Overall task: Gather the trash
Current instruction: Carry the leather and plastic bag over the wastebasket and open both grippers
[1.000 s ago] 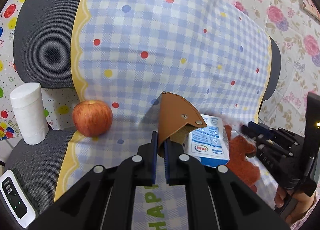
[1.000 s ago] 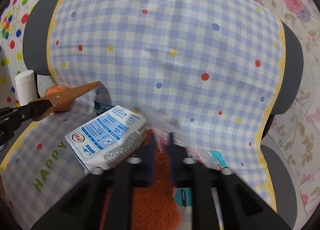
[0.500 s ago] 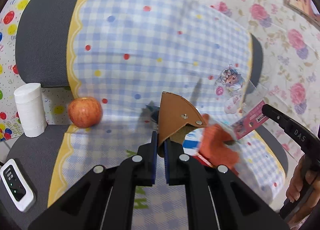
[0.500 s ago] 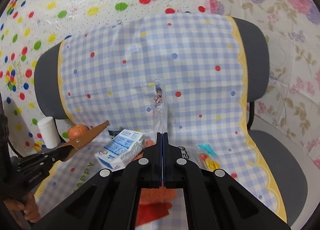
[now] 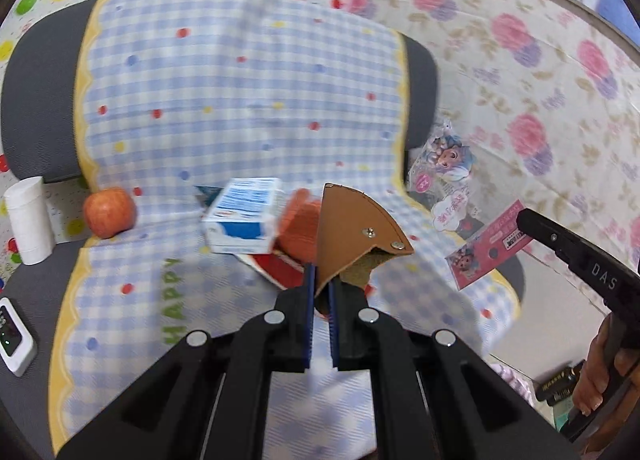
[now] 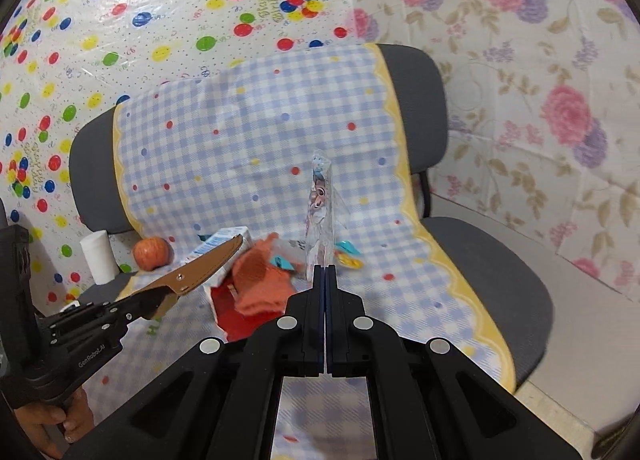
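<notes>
My left gripper [image 5: 319, 280] is shut on a brown leather pouch [image 5: 352, 232], held above the chair seat; both show in the right wrist view [image 6: 200, 272]. My right gripper [image 6: 324, 272] is shut on a clear plastic wrapper with a cartoon print [image 6: 320, 211], lifted off the seat; it also shows in the left wrist view [image 5: 460, 203]. On the checked cloth [image 6: 260, 147] lie a white and blue carton [image 5: 244, 219], an orange cloth [image 6: 260, 280], a red packet [image 6: 236, 316] and small coloured wrappers [image 6: 348, 256].
A grey office chair [image 6: 492, 260] carries the cloth. An apple [image 5: 109, 211] and a white paper roll [image 5: 28, 219] sit at the seat's left. A small white device [image 5: 14, 344] lies at the left edge. Patterned sheets cover the walls behind.
My right gripper has lifted the wrapper up and back, away from the seat. My left gripper with the pouch has drawn back and swung right. The carton now lies left of the pouch.
</notes>
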`<control>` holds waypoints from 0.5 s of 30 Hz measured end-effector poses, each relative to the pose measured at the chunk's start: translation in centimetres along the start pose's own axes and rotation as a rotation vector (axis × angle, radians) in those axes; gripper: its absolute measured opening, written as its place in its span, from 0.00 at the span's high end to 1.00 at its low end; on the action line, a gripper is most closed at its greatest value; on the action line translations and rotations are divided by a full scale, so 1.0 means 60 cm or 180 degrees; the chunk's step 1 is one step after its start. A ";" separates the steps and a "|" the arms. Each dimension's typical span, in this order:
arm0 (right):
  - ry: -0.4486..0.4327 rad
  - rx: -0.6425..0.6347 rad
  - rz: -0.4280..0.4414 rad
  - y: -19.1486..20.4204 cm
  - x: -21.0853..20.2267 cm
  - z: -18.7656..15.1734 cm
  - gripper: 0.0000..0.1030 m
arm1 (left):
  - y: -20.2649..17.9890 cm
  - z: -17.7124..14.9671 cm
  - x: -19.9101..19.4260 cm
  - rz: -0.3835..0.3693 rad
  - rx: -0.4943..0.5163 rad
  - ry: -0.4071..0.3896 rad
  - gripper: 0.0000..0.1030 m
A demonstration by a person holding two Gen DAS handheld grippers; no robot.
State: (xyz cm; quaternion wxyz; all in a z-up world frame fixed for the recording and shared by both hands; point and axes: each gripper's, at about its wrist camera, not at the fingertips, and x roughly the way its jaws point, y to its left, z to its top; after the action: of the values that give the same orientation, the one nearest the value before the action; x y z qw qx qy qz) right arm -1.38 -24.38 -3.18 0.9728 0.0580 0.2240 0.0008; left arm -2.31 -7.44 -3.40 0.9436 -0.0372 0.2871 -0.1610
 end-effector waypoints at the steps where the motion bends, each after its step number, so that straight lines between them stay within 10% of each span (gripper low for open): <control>1: -0.0006 0.0001 -0.0040 -0.006 -0.011 -0.006 0.99 | -0.007 -0.003 -0.001 -0.0026 0.0019 0.0004 0.96; 15: 0.0099 0.0353 -0.0826 -0.125 -0.167 -0.118 0.99 | -0.181 -0.068 0.004 -0.0767 0.0572 0.0286 0.96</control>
State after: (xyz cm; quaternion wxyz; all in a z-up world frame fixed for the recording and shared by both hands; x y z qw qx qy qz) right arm -13.66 -31.32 -5.99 0.9565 0.0822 0.2444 -0.1365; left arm -7.44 -17.72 -5.12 0.9031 0.0205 0.3070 -0.2996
